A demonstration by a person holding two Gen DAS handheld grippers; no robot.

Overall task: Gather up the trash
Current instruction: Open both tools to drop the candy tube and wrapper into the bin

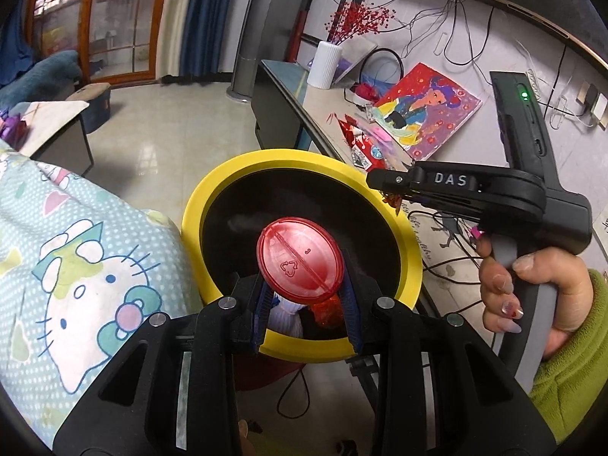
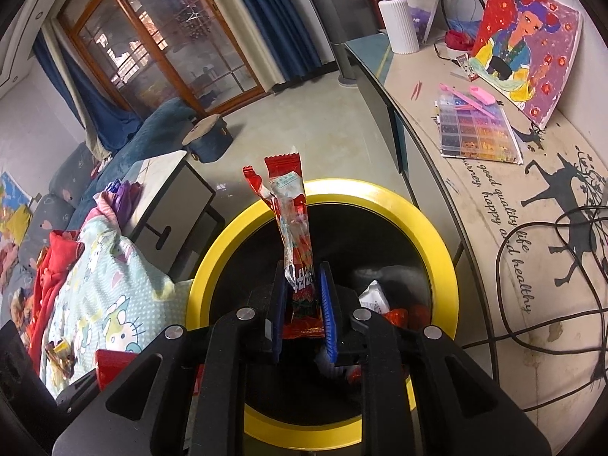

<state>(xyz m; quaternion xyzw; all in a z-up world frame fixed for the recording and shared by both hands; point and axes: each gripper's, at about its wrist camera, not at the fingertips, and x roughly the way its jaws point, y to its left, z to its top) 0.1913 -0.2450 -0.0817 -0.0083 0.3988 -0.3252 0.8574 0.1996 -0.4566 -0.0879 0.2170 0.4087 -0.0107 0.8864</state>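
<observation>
A yellow-rimmed bin [image 1: 212, 190] with a black inside stands below both grippers; it also shows in the right wrist view [image 2: 437, 243]. My left gripper [image 1: 304, 304] is shut on a red plastic cup [image 1: 300, 258], bottom toward the camera, held over the bin. My right gripper [image 2: 304, 304] is shut on a red and clear snack wrapper [image 2: 294, 220] that stands up over the bin. The right gripper also shows in the left wrist view [image 1: 383, 182], over the bin's far rim. Red and white trash [image 2: 383, 304] lies inside the bin.
A desk [image 2: 513, 266] with cables, a bead box [image 2: 475, 129], a painting [image 2: 528, 41] and a white vase [image 2: 399, 24] is at the right. A Hello Kitty blanket [image 1: 76, 258] lies left of the bin. A low side table [image 2: 171, 190] stands on the tiled floor beyond.
</observation>
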